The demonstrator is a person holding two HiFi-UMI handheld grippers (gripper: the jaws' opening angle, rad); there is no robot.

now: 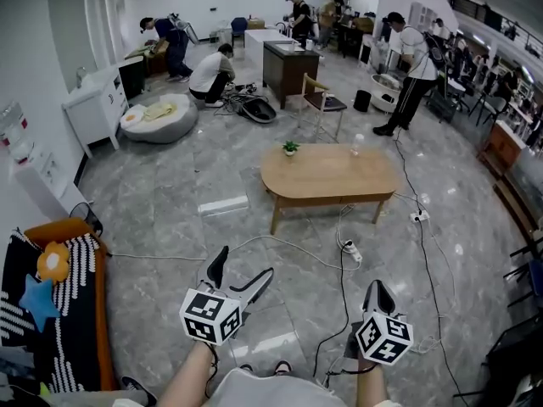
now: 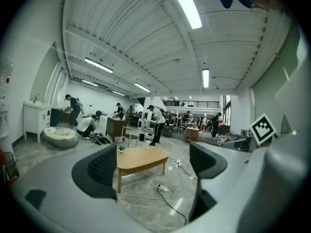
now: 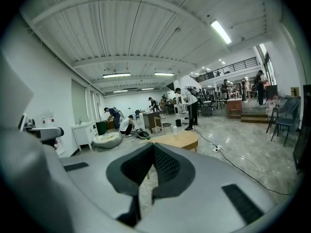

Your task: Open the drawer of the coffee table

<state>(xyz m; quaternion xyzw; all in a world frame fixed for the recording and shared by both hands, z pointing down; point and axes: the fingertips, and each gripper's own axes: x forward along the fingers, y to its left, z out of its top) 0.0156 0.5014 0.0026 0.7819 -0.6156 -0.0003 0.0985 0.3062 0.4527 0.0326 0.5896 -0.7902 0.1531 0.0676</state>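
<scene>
Left gripper [image 1: 244, 265]: held low over the floor, jaws wide apart, nothing between them; the coffee table [image 1: 329, 175] shows through the gap, well apart.
Right gripper [image 1: 376, 288]: beside the left one, jaws closed together, empty.
Coffee table: oval wooden top, standing mid-floor ahead of both grippers; drawer front cannot be made out.
Potted plant [image 1: 290, 147]: small, at the table's far left edge.
Bottle [image 1: 357, 145]: clear, at the far edge, right of the plant.
Power strip [image 1: 349, 248]: on the floor near the table's front edge, with cables.
</scene>
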